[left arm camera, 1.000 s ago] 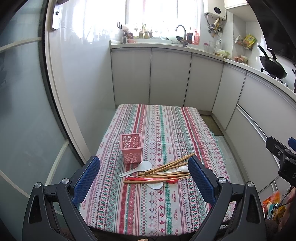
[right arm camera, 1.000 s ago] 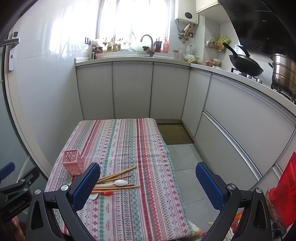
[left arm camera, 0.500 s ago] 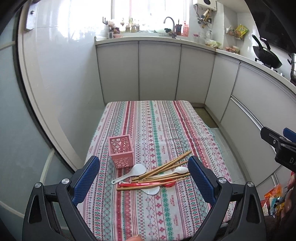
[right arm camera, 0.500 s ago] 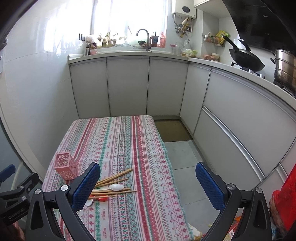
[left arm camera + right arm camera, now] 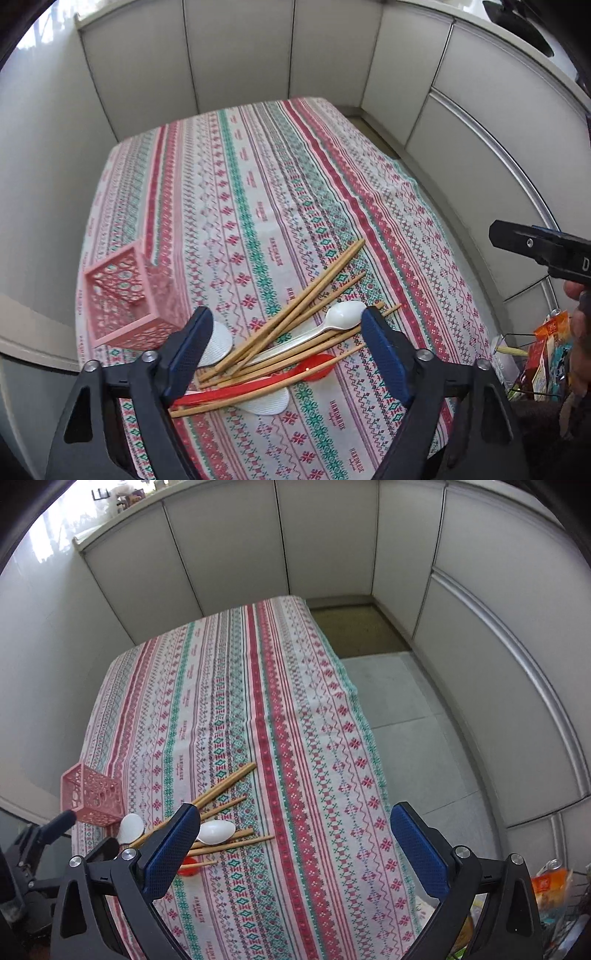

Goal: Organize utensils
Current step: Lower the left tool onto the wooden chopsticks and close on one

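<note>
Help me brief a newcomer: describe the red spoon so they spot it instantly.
On the striped tablecloth, right of the pink basket, lies a heap of wooden chopsticks and spoons. The red spoon lies along its near edge, the only red utensil among white ones.

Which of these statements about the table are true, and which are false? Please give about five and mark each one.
1. The pink basket stands upright on the tablecloth. True.
2. The chopsticks are already inside the pink basket. False: they lie loose on the tablecloth in a pile with the spoons.
3. A red spoon lies in the pile. True.
4. The left tongs are clamped on a white spoon. False: their jaws are closing, with the pile in front of them, but the pads press on nothing.
5. The right tongs hold a chopstick. False: they are open and hold nothing.
</note>
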A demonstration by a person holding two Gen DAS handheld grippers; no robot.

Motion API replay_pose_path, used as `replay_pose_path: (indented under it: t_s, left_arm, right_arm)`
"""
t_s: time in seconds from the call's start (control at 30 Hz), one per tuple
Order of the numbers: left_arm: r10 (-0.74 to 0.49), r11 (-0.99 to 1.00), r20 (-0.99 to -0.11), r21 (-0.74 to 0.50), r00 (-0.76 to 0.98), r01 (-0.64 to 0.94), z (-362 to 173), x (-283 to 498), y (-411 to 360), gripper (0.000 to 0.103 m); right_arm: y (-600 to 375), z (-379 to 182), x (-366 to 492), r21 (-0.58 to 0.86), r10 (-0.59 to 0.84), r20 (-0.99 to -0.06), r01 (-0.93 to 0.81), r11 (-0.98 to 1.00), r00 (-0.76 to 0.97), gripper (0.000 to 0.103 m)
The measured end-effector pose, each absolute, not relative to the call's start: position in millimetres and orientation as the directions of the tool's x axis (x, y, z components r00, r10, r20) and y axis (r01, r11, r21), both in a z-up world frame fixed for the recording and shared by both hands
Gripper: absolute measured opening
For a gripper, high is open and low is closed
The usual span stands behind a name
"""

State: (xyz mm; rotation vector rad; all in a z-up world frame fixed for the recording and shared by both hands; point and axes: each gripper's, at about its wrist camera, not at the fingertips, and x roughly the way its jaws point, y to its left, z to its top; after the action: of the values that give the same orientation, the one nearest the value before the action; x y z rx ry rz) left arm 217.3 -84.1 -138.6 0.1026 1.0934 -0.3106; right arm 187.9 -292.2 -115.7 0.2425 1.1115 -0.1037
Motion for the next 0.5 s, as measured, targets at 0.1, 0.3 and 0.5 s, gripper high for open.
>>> replay_pose_path:
  t_s: [0.1,0.3,0.5]
  left_arm:
    - [-0.225,0.946,-0.910,-0.120,0.348,0.300,-167,246,-93,0.056]
    - [-0.207,0.936,-0.949,-0.122,0.236,0.330,-219,289,-108,0.034]
    - [-0.217,0.925,-0.965,-0.153,0.151,0.348,-248,302,-116,0.030]
  right_arm:
    - [-302,-134,196,0.169,0.067,-0.909,0.216,0.962,0.412,0.101]
    - [-307,-156,213,0.189,0.098,-0.921,0.213,0.959,0.376,0.099]
    - [-314,-170,223,0.190,0.106,-0.931,0.217,0.957,0.348,0.099]
